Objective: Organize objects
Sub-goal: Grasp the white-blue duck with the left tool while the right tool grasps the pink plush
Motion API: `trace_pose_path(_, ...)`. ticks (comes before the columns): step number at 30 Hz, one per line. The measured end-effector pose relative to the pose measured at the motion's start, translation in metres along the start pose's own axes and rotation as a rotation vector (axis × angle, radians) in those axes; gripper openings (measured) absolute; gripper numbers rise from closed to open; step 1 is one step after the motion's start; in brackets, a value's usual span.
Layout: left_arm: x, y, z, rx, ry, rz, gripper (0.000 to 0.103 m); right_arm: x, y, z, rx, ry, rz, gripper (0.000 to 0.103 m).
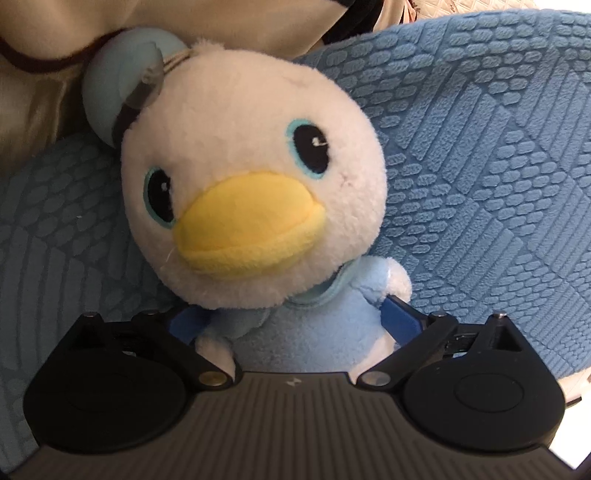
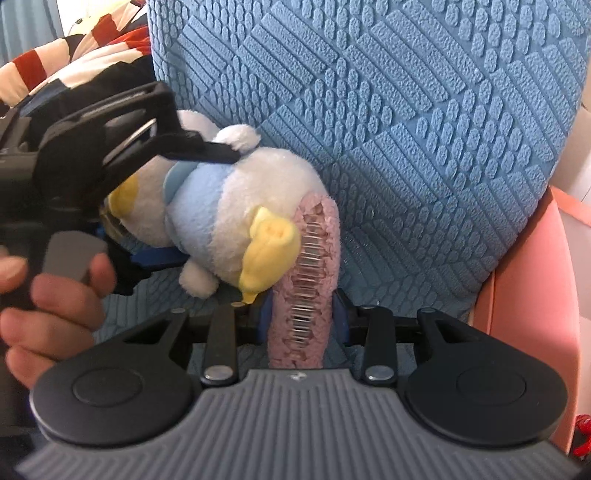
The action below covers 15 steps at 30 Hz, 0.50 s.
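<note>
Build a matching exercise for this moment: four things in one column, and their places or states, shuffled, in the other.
Things:
1. plush duck
2. pink fuzzy strip
3. blue cushion
4. red-striped fabric

Places or states:
A. clamped in the right claw
B. between the wide-spread fingers of the left claw
C. top left corner of the right wrist view
D. textured surface directly behind the duck

Pairs: 1-B, 2-A, 3-D, 4-C

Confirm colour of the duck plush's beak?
Yellow. The duck plush's beak shows best in the left wrist view.
</note>
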<state>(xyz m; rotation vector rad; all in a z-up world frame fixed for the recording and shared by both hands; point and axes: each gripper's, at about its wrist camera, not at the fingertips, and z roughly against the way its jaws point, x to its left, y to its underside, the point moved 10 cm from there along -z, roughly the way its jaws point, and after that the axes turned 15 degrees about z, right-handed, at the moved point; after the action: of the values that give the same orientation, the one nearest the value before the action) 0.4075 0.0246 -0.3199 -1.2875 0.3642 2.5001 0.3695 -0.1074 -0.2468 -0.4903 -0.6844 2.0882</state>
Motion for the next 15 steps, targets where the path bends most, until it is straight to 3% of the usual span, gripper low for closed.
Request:
trace_pose_path(6,0.0,0.011,-0.005,0.004,0.007,-0.004,0.1,0.015,-0.001,-0.025,0.014,-0.006,-0.013,0.038)
trace_pose_path(15,-0.002,0.034,0.005,0.029,0.002,-0.039,0.082,-0.001,0.004,-0.018,0.038,0.043,-0.093,0.037)
